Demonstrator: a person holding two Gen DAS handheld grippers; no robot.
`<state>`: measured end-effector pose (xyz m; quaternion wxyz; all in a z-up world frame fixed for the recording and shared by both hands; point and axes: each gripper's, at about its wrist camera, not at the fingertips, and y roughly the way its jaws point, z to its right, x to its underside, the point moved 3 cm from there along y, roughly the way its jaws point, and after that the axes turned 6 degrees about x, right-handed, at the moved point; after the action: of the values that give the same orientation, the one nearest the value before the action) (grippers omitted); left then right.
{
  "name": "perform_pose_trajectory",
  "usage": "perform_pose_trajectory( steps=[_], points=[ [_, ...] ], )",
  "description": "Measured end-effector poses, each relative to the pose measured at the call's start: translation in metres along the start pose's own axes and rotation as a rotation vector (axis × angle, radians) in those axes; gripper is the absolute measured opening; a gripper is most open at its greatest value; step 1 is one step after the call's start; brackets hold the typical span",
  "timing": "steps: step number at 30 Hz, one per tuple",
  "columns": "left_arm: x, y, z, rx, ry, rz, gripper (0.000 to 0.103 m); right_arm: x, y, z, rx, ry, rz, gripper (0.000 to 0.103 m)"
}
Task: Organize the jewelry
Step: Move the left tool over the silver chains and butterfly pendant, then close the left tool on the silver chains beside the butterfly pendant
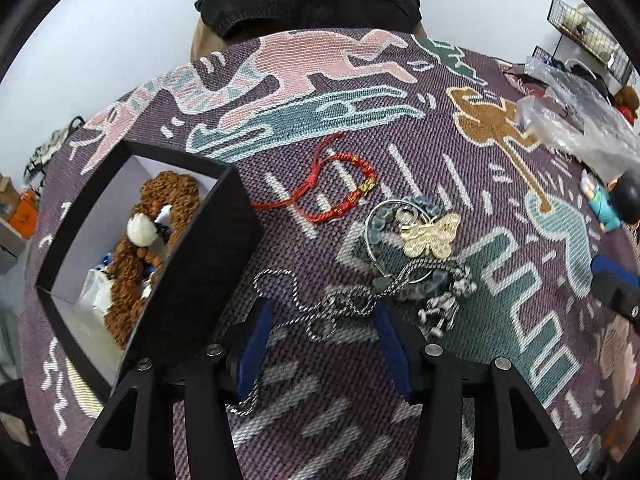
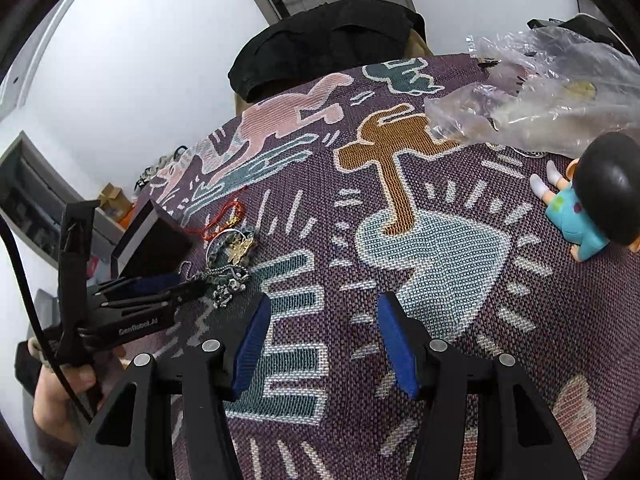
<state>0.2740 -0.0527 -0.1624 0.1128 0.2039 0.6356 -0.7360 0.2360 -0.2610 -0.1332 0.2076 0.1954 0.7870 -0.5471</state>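
Note:
A pile of jewelry lies on the patterned cloth: a silver chain (image 1: 320, 304), a gold butterfly piece (image 1: 431, 233), a grey bead bracelet (image 1: 384, 220) and a red cord bracelet (image 1: 340, 192). A black box (image 1: 208, 264) with a white inside stands to the left and holds a brown bead strand (image 1: 160, 216). My left gripper (image 1: 322, 312) is open, its blue pads either side of the silver chain. The pile (image 2: 230, 260) and left gripper (image 2: 176, 290) also show in the right wrist view. My right gripper (image 2: 322, 312) is open and empty over bare cloth.
A cartoon figurine (image 2: 588, 204) lies at the right. Crumpled clear plastic bags (image 2: 540, 96) sit at the far right. A black garment (image 2: 332, 40) hangs on the chair behind the table. A wire rack (image 1: 592, 36) stands at the far right.

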Motion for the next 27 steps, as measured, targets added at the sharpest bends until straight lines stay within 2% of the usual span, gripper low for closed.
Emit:
perform_pose_trajectory(
  steps=[3, 8, 10, 11, 13, 14, 15, 18, 27],
  points=[
    [-0.004, 0.003, 0.002, 0.005, 0.01, 0.007, 0.06, 0.001, 0.002, 0.001, -0.002, 0.004, -0.004, 0.055],
    [-0.006, 0.004, 0.004, 0.012, 0.014, 0.029, 0.059, 0.003, 0.004, -0.001, -0.006, 0.004, -0.008, 0.055],
    [-0.006, 0.003, 0.005, 0.017, 0.025, 0.039, 0.043, 0.003, 0.006, -0.003, -0.007, 0.001, -0.009, 0.055],
    [-0.005, 0.002, 0.005, 0.02, 0.031, 0.041, 0.024, 0.003, 0.007, -0.004, -0.006, -0.002, -0.01, 0.055],
    [-0.004, 0.001, 0.005, 0.026, 0.029, 0.032, 0.018, 0.002, 0.009, -0.007, -0.005, -0.006, -0.014, 0.055],
    [-0.004, 0.0, 0.005, 0.035, 0.034, 0.031, 0.008, 0.002, 0.01, -0.008, -0.005, -0.008, -0.015, 0.055],
    [-0.003, -0.001, 0.005, 0.043, 0.035, 0.031, 0.006, 0.001, 0.011, -0.009, -0.005, -0.01, -0.016, 0.055],
    [-0.001, -0.007, 0.005, 0.059, 0.031, 0.042, 0.005, 0.0, 0.013, -0.014, -0.007, -0.022, -0.018, 0.055],
    [-0.014, -0.064, 0.008, 0.099, 0.041, 0.174, 0.004, -0.01, 0.017, -0.026, -0.026, -0.027, -0.02, 0.055]
  ],
)
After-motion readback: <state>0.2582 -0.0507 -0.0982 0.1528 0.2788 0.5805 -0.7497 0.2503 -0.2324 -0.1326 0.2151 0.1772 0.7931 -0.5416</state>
